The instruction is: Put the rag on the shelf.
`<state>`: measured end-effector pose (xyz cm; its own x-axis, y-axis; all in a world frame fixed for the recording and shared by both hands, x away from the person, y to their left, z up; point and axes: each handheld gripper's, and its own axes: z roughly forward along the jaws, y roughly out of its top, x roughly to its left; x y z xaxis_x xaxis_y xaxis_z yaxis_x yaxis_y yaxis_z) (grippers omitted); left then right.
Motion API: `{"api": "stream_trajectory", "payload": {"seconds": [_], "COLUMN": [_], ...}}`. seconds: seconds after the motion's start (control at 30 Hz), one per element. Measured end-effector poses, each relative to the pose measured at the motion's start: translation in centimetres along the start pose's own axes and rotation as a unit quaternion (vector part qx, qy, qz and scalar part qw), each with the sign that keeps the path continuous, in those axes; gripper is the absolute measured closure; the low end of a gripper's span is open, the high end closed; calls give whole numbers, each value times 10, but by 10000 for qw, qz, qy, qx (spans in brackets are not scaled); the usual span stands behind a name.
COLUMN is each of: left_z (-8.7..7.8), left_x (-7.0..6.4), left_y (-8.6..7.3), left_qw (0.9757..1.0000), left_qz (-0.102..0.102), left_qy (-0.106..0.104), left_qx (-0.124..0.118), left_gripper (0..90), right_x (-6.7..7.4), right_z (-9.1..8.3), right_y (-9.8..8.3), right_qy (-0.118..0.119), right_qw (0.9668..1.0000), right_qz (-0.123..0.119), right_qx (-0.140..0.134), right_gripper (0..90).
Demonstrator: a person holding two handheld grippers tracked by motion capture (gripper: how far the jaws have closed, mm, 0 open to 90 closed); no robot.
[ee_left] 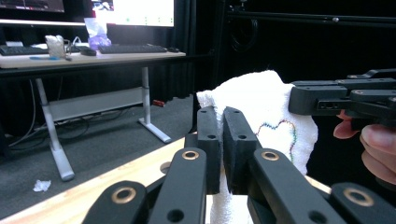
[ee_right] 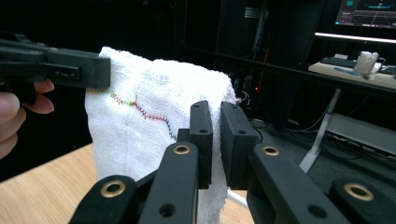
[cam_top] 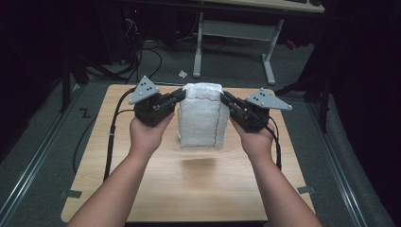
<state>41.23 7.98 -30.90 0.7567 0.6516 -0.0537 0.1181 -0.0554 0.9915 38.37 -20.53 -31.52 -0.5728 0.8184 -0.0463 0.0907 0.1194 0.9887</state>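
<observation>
While both grippers pinch it from opposite sides, a white towel [cam_top: 201,115] hangs between them above the wooden table [cam_top: 189,189], its lower edge clear of the tabletop with a faint shadow beneath. Table is the largest item: light wood, rounded corners, standing on grey carpet.

Towel: folded, terry texture, with a thin multicoloured stitched line running down its face; same line shows in the left gripper view [ee_left: 266,116] and in the right gripper view [ee_right: 149,126]. Upper corners sit at the two sets of jaws; the rest drapes straight down below them.

Left gripper [cam_top: 178,96]: held in the person's left hand [cam_top: 147,132], jaws closed on the towel's upper left corner. In its own view the two black jaws [ee_left: 223,140] are nearly together with cloth pinched between them, towel spreading away ahead and to the right of them.

Right gripper [cam_top: 225,98]: held in the right hand [cam_top: 257,139], jaws clamped on the upper right corner. Its own view [ee_right: 215,140] shows the cloth caught between the jaws, the towel extending ahead and left towards the other gripper.

Behind the grippers, past the table's far edge: a white-legged desk [cam_top: 236,33]. A small crumpled white scrap [cam_top: 182,74] lies on the carpet near one desk leg.
</observation>
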Motion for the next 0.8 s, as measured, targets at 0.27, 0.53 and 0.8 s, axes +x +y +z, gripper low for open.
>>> {"api": "stream_trajectory", "payload": {"seconds": [0.27,0.53,0.8], "left_z": [14,31,49], "left_x": [13,30,47], "left_y": [12,18,28], "left_qw": [10000,9998,9997], "left_qz": [-14,-44,-119], "left_qy": [37,185,206], "left_qx": [-31,65,59], "left_gripper": [865,865,865], "right_x": [-9,-21,-40], "right_z": [11,31,54], "right_y": [16,22,26], "right_qy": [-122,-205,-236], "right_qw": [9999,9997,9992], "right_qz": [7,79,292], "right_qx": [8,45,129], "right_gripper": [842,842,842]}}
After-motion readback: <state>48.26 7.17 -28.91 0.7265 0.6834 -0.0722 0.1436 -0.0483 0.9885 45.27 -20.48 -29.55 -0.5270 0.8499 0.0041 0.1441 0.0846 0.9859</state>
